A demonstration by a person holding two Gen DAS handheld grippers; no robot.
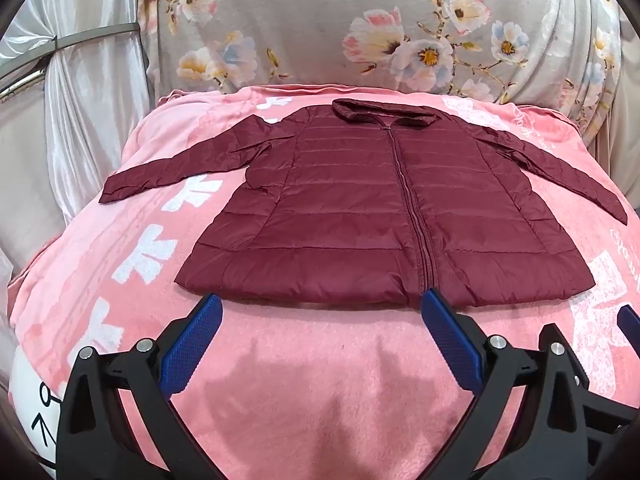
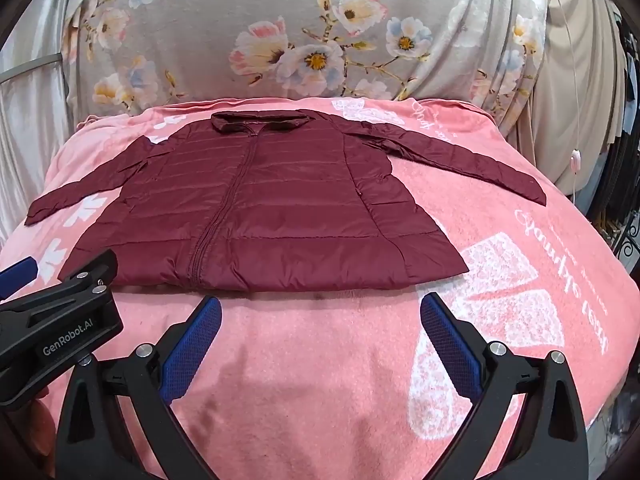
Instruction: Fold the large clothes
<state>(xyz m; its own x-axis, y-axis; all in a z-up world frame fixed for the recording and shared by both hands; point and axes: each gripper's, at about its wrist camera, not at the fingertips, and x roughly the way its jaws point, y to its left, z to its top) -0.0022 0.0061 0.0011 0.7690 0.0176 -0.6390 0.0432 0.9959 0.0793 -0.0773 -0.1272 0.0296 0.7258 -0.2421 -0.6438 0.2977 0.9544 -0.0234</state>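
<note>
A dark red quilted jacket [image 1: 372, 208] lies flat and zipped on a pink blanket [image 1: 304, 380], collar at the far side, both sleeves spread outward. The right wrist view shows the same jacket [image 2: 256, 208] a little left of centre. My left gripper [image 1: 322, 304] hovers just short of the jacket's hem, open, its blue pads wide apart with nothing between them. My right gripper [image 2: 320, 308] is also open and empty, near the hem's right half. The left gripper's black body [image 2: 60, 312] shows at the left of the right wrist view.
The pink blanket [image 2: 500, 280] with white prints covers a raised bed-like surface. Behind it hangs a grey floral cloth [image 1: 360, 28]. Shiny white drapes [image 1: 92, 92] stand at the left. A thin cord with a small switch [image 2: 575, 156] hangs at the right.
</note>
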